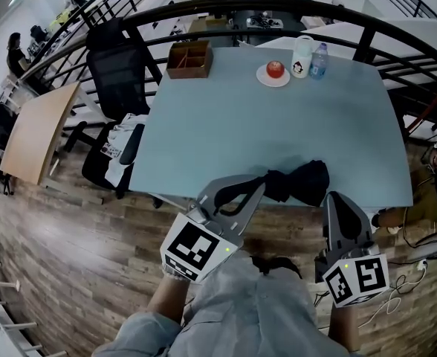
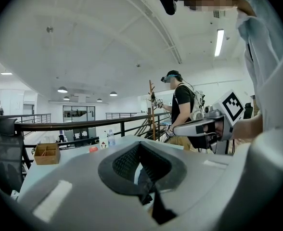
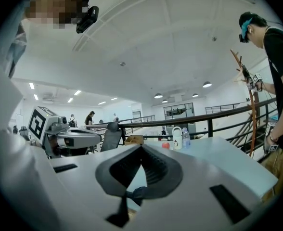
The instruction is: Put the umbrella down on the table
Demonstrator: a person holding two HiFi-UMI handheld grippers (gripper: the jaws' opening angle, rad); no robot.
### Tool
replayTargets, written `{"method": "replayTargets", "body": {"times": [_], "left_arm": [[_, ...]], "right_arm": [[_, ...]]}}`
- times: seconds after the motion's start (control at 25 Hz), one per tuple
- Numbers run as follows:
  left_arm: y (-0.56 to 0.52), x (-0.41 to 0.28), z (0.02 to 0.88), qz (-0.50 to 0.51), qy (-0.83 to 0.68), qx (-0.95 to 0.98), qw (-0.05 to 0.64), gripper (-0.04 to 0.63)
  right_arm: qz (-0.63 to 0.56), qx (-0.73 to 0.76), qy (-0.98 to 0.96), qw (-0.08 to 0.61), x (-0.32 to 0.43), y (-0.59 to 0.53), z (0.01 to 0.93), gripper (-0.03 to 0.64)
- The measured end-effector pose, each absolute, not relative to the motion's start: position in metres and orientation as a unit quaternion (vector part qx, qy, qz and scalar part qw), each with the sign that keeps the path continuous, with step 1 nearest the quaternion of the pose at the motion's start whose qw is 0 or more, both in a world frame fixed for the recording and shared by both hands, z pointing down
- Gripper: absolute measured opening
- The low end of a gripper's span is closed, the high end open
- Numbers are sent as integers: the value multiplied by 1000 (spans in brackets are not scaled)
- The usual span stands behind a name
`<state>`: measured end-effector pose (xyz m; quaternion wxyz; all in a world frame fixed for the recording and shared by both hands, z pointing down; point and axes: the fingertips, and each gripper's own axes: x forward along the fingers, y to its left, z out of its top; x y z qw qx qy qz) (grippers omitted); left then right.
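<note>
Pale blue bench (image 1: 278, 132) (plank floor (image 1: 77, 259) below, black railing (image 1: 174, 11) behind); at its near edge the dark umbrella (image 1: 304, 181), 2 ends pinched by left claw (image 1: 263, 181) and right claw (image 1: 332, 196).

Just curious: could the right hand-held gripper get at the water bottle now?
Probably not yet: the right hand-held gripper is shut on the umbrella, though nothing stands between it and the water bottle.

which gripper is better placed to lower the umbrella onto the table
Left, probably. The left gripper is shut on the umbrella where the bundle sits over the table. The right gripper pinches only a bit of fabric at the other end, right at the near edge.
</note>
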<state>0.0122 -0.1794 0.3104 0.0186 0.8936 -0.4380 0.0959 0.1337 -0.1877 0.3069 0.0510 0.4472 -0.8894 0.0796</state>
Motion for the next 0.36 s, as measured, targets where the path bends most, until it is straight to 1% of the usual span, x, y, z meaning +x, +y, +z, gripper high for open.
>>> {"method": "replayTargets", "body": {"times": [0.36], "left_arm": [[-173,-7,318,90,-427,900,16,5]], "right_arm": [[72,448,-890,56,110,-180,307,-2]]}}
